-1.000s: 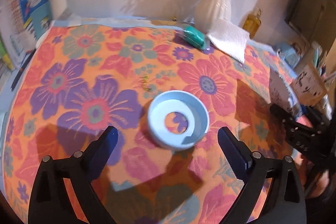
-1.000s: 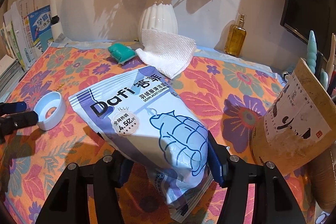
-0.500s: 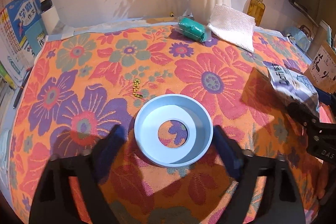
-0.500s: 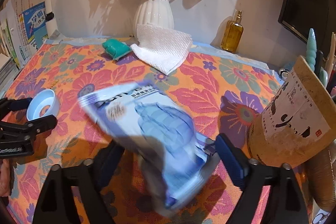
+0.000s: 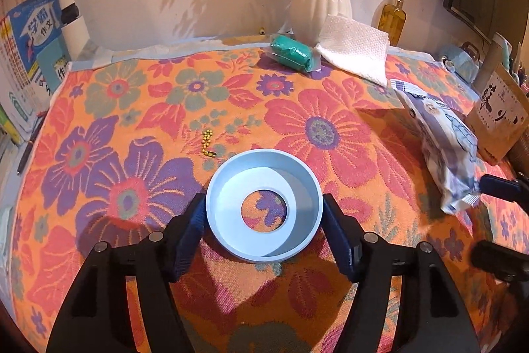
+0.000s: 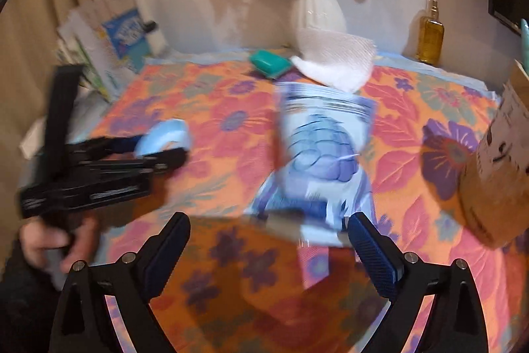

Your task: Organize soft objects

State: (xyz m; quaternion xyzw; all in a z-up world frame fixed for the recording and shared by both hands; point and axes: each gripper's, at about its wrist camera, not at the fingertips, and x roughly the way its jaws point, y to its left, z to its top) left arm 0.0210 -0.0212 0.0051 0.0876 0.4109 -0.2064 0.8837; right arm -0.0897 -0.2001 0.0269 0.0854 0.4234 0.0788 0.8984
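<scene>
A light-blue ring (image 5: pixel 228 214) lies on the flowered cloth between the fingers of my left gripper (image 5: pixel 264 220). The jaws are closing, and both pads touch the ring's outer rim. A white and blue soft bag (image 6: pixel 324 148) lies flat on the cloth just beyond my right gripper (image 6: pixel 267 240). Those jaws are opening wide, and the pads are off the bag, with only its near end reaching between the fingertips. The right wrist view is blurred. It shows the left gripper (image 6: pixel 155 148) at the left with the ring, held by a hand. The left wrist view shows the bag (image 5: pixel 446 148) at the right.
At the back stand a white vase (image 5: pixel 322 5), a green wrapped roll (image 5: pixel 292 57), a white paper towel (image 5: pixel 355 50) and an amber bottle (image 5: pixel 391 19). A brown paper bag (image 5: pixel 499 118) stands at the right edge. Books (image 5: pixel 29 55) line the left. A gold bead chain (image 5: pixel 207 143) lies near the ring.
The right jaws opened and the bag dropped out of them onto the cloth ahead. The left jaws came in from wide apart to the ring's rim.
</scene>
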